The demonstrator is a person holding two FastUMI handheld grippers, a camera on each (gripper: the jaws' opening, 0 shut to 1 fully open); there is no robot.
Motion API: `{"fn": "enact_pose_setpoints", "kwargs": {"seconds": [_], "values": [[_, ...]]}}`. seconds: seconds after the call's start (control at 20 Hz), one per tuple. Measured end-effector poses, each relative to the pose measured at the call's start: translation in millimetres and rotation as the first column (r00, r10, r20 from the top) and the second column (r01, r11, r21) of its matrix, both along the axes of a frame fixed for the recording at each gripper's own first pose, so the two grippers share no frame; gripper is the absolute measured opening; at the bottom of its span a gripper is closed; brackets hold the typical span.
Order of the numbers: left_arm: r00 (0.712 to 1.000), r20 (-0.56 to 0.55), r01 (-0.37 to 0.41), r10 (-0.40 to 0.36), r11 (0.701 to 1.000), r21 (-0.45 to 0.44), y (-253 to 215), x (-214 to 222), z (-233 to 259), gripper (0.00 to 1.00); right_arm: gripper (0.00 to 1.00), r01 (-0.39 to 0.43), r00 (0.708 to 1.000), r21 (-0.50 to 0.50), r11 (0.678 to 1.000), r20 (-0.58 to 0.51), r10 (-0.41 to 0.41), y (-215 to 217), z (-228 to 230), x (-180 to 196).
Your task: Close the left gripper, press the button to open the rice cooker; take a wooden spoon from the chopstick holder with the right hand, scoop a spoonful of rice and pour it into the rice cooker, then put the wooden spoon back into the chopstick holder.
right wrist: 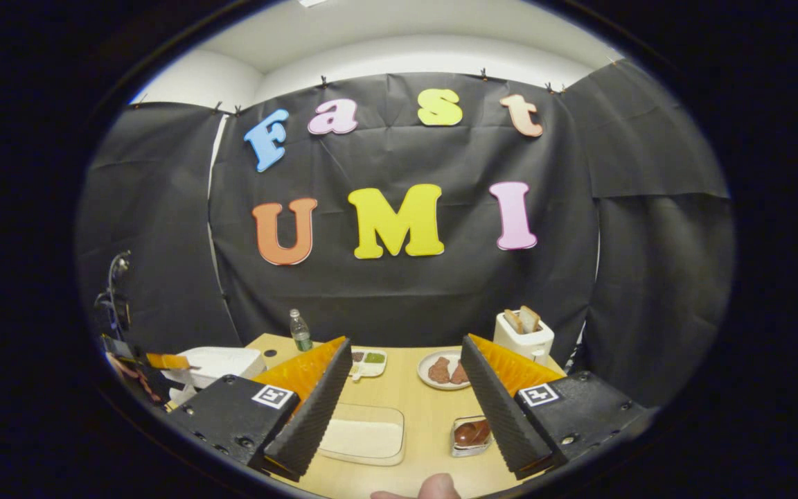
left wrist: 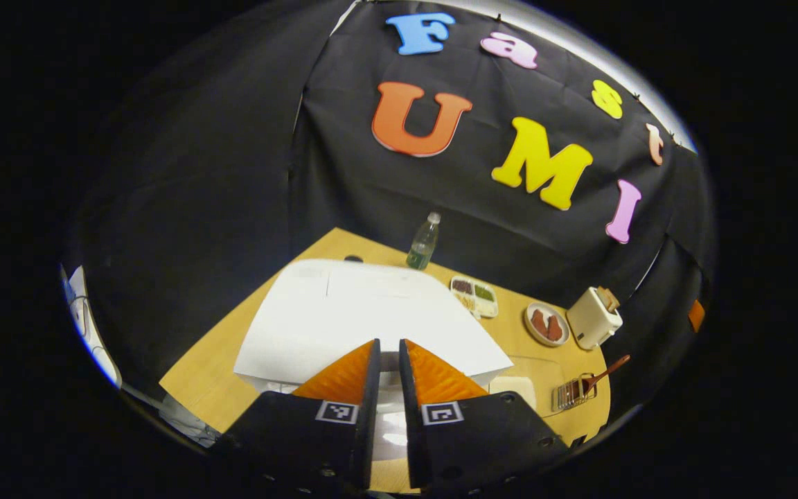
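- Fingers on the left gripper (left wrist: 388, 378) were nearly closed with just a thin gap, gripping nothing, hovering right over the front of the white rice cooker (left wrist: 364, 312), whose lid was still down.
- Right gripper (right wrist: 399, 395) had its fingers spread wide and empty, aimed down the middle of the table (right wrist: 433, 416).
- Pressing well, I'd guess: shut the fingers fully so they act like one blunt tip, then come straight down on the button. It was hidden behind the fingers, so I couldn't place it.
- Left gripper view caught the wooden spoon (left wrist: 607, 371) leaning in the chopstick holder (left wrist: 572, 394) near the table's right front corner.
- Right gripper view showed the rice tray (right wrist: 364, 435) between its fingers, plus a fingertip (right wrist: 437, 487) at the bottom edge.
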State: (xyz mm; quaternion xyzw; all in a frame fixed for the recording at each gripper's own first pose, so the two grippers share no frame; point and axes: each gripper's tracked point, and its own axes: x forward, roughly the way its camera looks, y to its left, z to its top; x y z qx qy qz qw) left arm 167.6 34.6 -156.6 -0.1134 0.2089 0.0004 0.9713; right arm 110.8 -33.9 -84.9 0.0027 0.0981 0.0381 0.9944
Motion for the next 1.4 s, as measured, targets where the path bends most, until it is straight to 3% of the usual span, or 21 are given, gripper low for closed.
{"fn": "enact_pose_setpoints", "kwargs": {"seconds": [0.1, 0.15, 0.2, 0.25, 0.35, 0.7, 0.95, 1.4], "values": [[0.992, 0.124, 0.000, -0.005, 0.999, 0.039, -2.0, 4.4, 45.3, 0.40, 0.96, 0.010, 1.000, -0.003, 1.000, 0.018, -0.010, -4.5, 7.3, -3.6], [0.984, 0.175, 0.000, -0.010, 0.998, 0.062, -1.0, 5.3, 64.7, 0.61, 1.00, 0.017, 0.999, -0.008, 1.000, 0.027, -0.017, -7.1, 11.5, -6.8], [0.975, 0.220, 0.004, -0.022, 0.997, 0.080, -2.4, 3.8, 82.7, 0.60, 1.00, 0.022, 0.999, -0.009, 1.000, 0.036, -0.022, -9.8, 13.8, -9.3], [0.966, 0.255, 0.005, -0.028, 0.996, 0.092, -3.0, 2.5, 99.9, 0.86, 0.96, 0.028, 0.999, -0.009, 1.000, 0.045, -0.028, -12.0, 17.5, -11.3], [0.951, 0.307, 0.000, -0.035, 0.994, 0.113, -11.2, -9.7, 123.8, 0.94, 1.00, 0.040, 0.998, -0.010, 0.999, 0.051, -0.039, -17.1, 18.2, -16.6], [0.930, 0.368, -0.044, -0.009, 0.990, 0.137, -17.0, -47.4, 136.9, 0.94, 1.00, 0.065, 0.998, -0.007, 0.998, 0.008, -0.065, -42.3, 1.3, -37.4], [0.931, 0.364, -0.047, -0.010, 0.988, 0.147, -32.2, -71.6, 130.8, 0.94, 1.00, 0.087, 0.992, -0.006, 0.996, -0.091, -0.087, -77.2, -40.8, -48.3], [0.936, 0.351, -0.087, 0.021, 0.981, 0.173, -50.7, -74.5, 130.3, 0.94, 0.96, 0.119, 0.950, 0.039, 0.992, -0.294, -0.102, -131.5, -142.3, -7.6]]}}
